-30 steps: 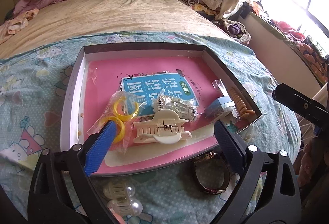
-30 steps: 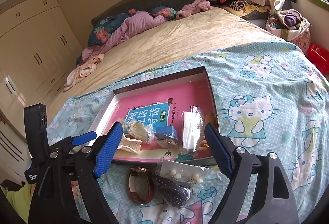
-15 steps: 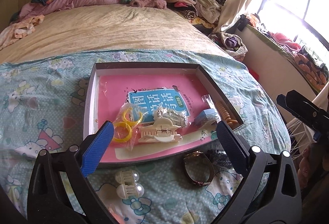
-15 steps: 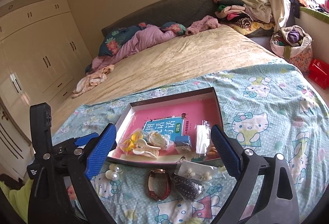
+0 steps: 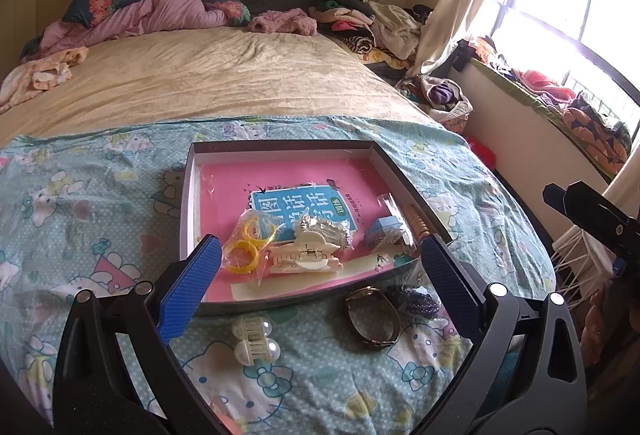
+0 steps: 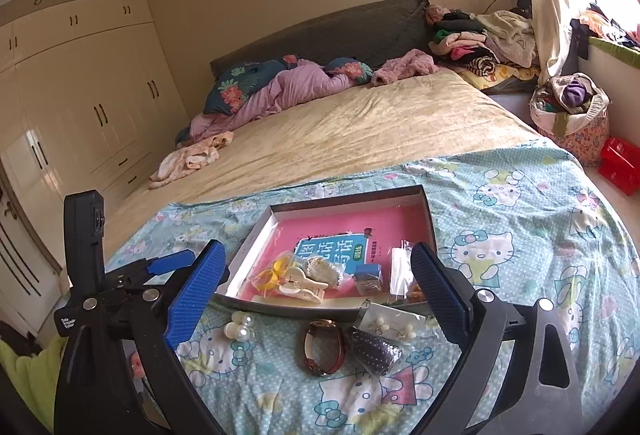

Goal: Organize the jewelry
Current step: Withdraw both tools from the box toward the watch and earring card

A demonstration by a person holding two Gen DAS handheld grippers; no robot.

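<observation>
Both tongs, left tongs (image 5: 320, 263) and right tongs (image 6: 318, 267), gape wide, empty; the right pad hides part of the bagged beads (image 6: 416, 293) in the tray (image 6: 256, 235).

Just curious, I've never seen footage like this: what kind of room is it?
Most likely a home bedroom: a bed with rumpled bedding, a wardrobe along the wall, and clothes piled by the window.

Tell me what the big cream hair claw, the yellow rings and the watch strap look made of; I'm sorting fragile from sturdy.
Cream hair claw: likely matte hard plastic, moulded teeth, small metal spring hinge.
Yellow rings: probably glossy plastic, inside a clear crinkly bag.
Watch: strap looks like shiny reddish-brown leather or imitation; gold-toned case, likely metal.
</observation>
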